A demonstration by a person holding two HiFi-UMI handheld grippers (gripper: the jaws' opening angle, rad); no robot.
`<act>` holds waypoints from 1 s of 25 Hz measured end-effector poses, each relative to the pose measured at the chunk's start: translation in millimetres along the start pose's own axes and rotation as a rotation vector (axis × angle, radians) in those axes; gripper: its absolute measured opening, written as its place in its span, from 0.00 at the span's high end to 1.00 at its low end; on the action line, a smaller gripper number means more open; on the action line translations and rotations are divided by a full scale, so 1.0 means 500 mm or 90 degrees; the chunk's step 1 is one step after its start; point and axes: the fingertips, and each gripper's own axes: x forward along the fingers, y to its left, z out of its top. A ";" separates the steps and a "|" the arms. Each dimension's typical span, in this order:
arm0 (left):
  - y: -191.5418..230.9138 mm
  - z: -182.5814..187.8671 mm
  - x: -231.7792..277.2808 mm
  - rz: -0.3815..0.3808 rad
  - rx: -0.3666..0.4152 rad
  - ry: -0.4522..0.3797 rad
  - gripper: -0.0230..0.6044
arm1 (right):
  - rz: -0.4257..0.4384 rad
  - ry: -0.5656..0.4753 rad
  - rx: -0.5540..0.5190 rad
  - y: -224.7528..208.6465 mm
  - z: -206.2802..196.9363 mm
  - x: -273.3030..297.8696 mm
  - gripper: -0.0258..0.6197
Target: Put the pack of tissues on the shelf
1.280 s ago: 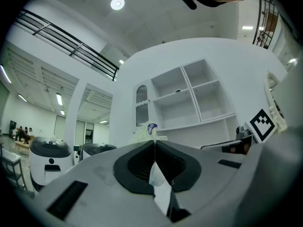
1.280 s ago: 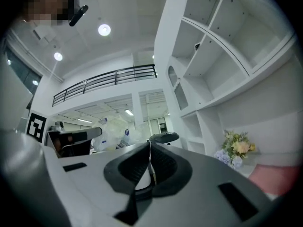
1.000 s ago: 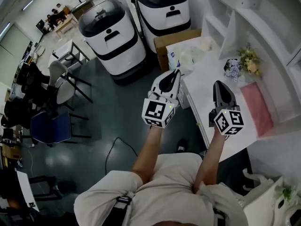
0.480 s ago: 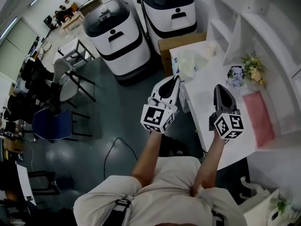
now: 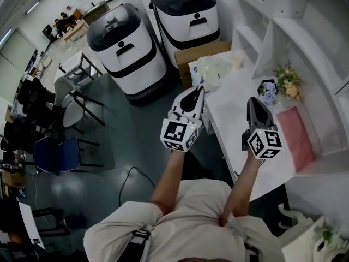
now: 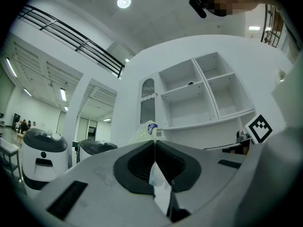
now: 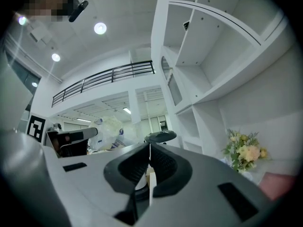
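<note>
Task barely begun — the clear-wrapped white pack of tissues [image 5: 211, 70] lies untouched at the far-left corner of the white bench [image 5: 234, 111]. The left tongs [image 5: 201, 88] and right tongs [image 5: 254, 100] hover short of it, both clenched and empty. A small flower bouquet [image 5: 287, 79] and pink mat [image 5: 301, 131] sit along the bench's right edge, below the white wall shelf [image 5: 305, 34] — grasping, lifting and placing remain.

We noted the white tissue pack [image 5: 215, 67] wrapped in clear, crinkled plastic film; the brown box [image 5: 203, 49] of matt cardboard; the white table [image 5: 233, 112] smooth, matt; the pink rectangular mat [image 5: 298, 131] cloth-like; the dark floor [image 5: 128, 135] faintly glossy.
</note>
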 end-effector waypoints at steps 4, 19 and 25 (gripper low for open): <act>0.019 -0.030 0.042 -0.018 -0.015 0.011 0.95 | -0.026 0.006 -0.002 -0.028 0.000 0.020 0.85; 0.227 -0.113 0.180 -0.070 -0.071 0.030 0.95 | -0.075 0.065 0.002 -0.032 -0.086 0.248 0.85; 0.331 -0.127 0.257 -0.122 -0.106 0.016 0.95 | -0.113 0.056 0.000 -0.021 -0.079 0.380 0.85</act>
